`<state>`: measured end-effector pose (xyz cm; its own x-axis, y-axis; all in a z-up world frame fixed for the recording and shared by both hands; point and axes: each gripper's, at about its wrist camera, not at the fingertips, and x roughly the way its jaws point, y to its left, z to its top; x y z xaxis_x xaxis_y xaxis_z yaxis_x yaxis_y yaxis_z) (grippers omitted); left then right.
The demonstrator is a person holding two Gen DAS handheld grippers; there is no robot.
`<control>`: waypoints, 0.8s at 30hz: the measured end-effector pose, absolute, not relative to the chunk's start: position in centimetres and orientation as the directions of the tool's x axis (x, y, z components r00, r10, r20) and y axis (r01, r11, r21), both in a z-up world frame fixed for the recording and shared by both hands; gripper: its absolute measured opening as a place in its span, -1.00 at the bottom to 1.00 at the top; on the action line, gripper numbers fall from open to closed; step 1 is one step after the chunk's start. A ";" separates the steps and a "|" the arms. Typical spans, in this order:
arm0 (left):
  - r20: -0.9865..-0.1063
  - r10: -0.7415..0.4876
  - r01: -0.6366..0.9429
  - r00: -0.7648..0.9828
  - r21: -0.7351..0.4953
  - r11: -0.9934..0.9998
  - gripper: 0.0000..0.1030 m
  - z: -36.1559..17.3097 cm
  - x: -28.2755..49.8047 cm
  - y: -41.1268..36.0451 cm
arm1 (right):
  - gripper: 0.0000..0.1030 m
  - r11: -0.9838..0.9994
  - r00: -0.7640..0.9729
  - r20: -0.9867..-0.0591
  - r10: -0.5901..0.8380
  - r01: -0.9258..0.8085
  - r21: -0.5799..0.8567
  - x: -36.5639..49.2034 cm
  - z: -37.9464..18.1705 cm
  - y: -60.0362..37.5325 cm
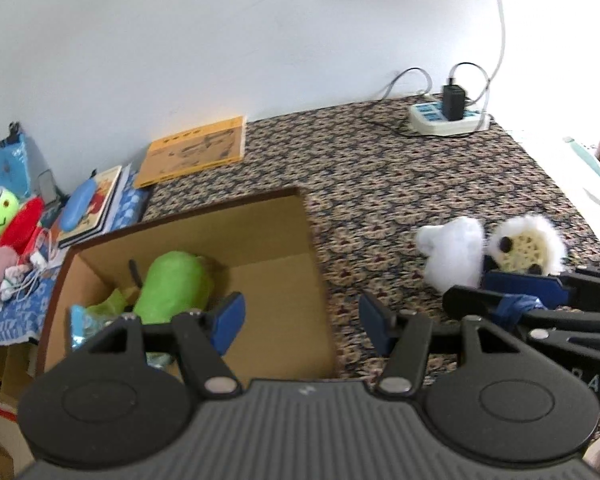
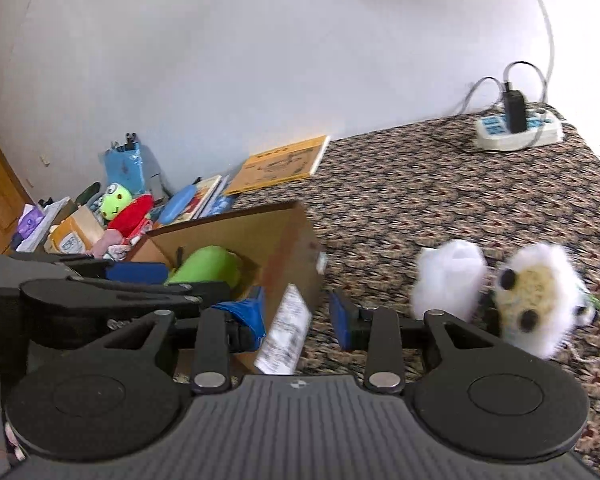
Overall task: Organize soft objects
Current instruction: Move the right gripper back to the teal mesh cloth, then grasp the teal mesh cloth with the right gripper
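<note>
An open cardboard box (image 1: 268,216) stands on the patterned carpet; a green plush (image 1: 172,284) lies inside it, and both show in the right wrist view, the box (image 2: 284,236) and the plush (image 2: 208,266). A white fluffy plush with black eyes (image 1: 496,252) lies on the carpet to the right of the box, also in the right wrist view (image 2: 528,300). My left gripper (image 1: 302,322) is open and empty above the box's right edge. My right gripper (image 2: 298,312) is open and empty, over the box's near corner; its fingers (image 1: 512,284) reach beside the white plush.
A power strip with a black charger and cables (image 1: 448,114) lies at the far wall. An orange booklet (image 1: 196,152), books, a green frog plush (image 1: 0,210), a red soft item (image 1: 22,222) and clutter sit left of the box. A white label (image 2: 286,334) hangs on the box.
</note>
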<state>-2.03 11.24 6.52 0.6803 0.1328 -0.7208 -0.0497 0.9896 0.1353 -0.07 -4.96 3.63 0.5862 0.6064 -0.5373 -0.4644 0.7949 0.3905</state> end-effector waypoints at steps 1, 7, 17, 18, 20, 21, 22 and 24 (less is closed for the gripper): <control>-0.720 0.123 -0.038 0.683 0.133 0.990 0.18 6.5 -2.0 10.6 | -0.64 0.800 0.589 -0.541 0.600 -0.458 0.388 -0.1 3.5 -5.6; -0.730 0.047 0.050 0.682 0.110 0.993 0.19 5.8 -1.4 6.6 | -0.64 0.839 0.617 -0.568 0.544 -0.404 0.365 -0.6 2.4 -9.8; -0.764 -0.182 0.228 0.619 -0.047 0.973 0.24 2.6 -0.2 2.5 | -0.63 0.902 0.640 -0.642 0.423 -0.231 0.365 0.0 -0.3 -17.1; -0.771 -0.211 0.252 0.601 -0.068 0.965 0.24 2.0 -0.1 2.2 | -0.63 0.903 0.630 -0.654 0.419 -0.215 0.372 0.0 -0.8 -17.6; -0.786 -0.279 0.297 0.552 -0.127 0.946 0.25 0.7 0.1 1.7 | -0.63 0.899 0.608 -0.674 0.421 -0.183 0.397 0.1 -1.6 -18.5; -0.793 -0.321 0.321 0.517 -0.168 0.932 0.25 0.0 0.2 1.4 | -0.63 0.893 0.590 -0.684 0.430 -0.166 0.419 0.2 -2.2 -19.0; -0.796 -0.355 0.338 0.490 -0.201 0.919 0.26 -0.5 0.2 1.3 | -0.63 0.888 0.574 -0.692 0.437 -0.153 0.434 0.2 -2.6 -19.2; -0.797 -0.418 0.372 0.436 -0.263 0.890 0.28 -1.7 0.0 0.8 | -0.63 0.879 0.540 -0.710 0.452 -0.134 0.458 0.0 -3.5 -19.8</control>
